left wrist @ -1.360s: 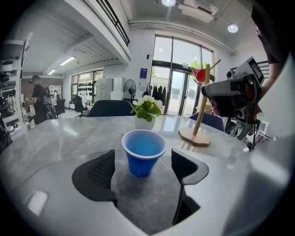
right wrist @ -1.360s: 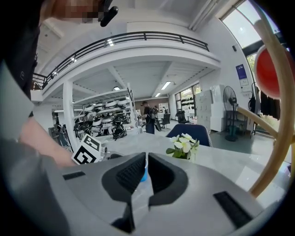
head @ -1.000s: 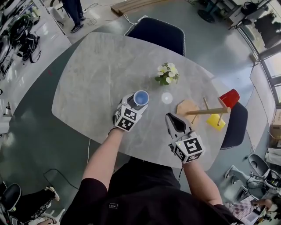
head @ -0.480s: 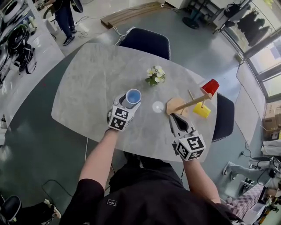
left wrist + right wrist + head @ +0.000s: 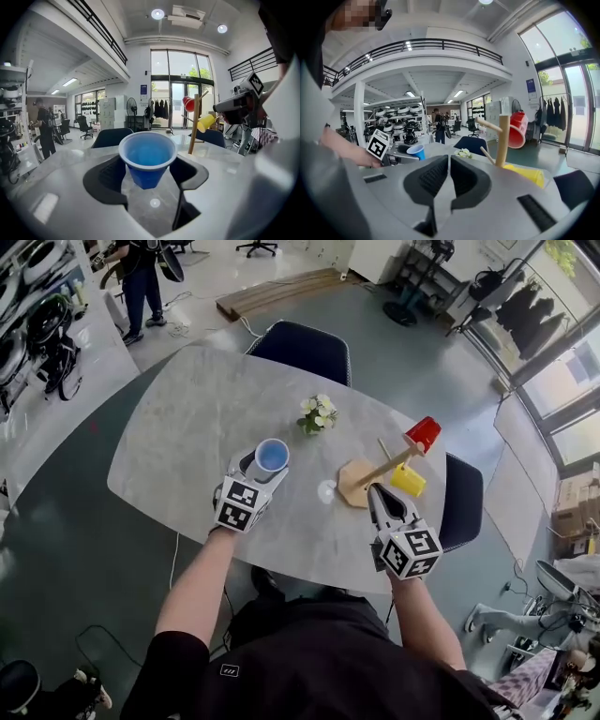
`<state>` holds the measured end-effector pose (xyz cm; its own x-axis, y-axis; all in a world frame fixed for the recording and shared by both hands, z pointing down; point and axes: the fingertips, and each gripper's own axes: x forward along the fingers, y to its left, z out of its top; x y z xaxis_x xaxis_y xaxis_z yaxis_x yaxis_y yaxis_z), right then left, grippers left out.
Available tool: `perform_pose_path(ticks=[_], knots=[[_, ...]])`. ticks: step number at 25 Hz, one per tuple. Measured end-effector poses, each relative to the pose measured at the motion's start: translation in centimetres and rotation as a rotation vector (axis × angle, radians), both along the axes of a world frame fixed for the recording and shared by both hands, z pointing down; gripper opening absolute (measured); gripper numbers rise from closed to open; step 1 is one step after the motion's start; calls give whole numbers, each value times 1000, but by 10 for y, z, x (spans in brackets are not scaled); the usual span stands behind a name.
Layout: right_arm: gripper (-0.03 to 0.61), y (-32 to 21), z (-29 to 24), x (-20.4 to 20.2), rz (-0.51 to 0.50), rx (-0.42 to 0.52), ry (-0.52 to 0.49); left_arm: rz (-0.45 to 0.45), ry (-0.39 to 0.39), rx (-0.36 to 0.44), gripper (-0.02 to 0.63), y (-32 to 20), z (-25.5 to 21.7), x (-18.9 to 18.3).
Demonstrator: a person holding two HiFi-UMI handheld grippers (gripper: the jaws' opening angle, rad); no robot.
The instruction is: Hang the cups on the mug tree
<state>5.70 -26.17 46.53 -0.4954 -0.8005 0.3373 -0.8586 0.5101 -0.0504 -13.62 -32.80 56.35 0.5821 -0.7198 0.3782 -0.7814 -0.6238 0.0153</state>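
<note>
Setting: grey stone table (image 5: 178, 427) in a bright workshop hall.
Left gripper (image 5: 255, 472): clamped wide on the blue cup (image 5: 273, 455), well apart from the mug tree (image 5: 380, 470).
Right gripper (image 5: 380, 495): jaws together, empty, just beside the tree's base.
Tree: red cup (image 5: 422, 434) and yellow cup (image 5: 407, 479) already hung.
Advice: carry the blue cup across level, tip its mouth over the bare peg (image 5: 487, 124), and release only once it is seated.

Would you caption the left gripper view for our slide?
Left gripper holds a blue cup; mug tree beyond bears red cup, yellow cup.
</note>
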Motion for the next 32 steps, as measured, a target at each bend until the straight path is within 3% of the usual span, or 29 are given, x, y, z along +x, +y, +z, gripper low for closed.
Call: perform_pose_path(ticks=[8,20,26,32], knots=[[26,16,-8,33,-147,44,-30,-80,-48,-30,299,40,-6,50],[26,50,-4,135,-242,39,-73,-229,-129,-81,299,96,-19,145],[26,53,-3,158,-259,31,-92,-203,-258,-143,299,116,1,175],[26,41,0,158,-247,28,-110,-157,-269,-169,299,109,13,188]])
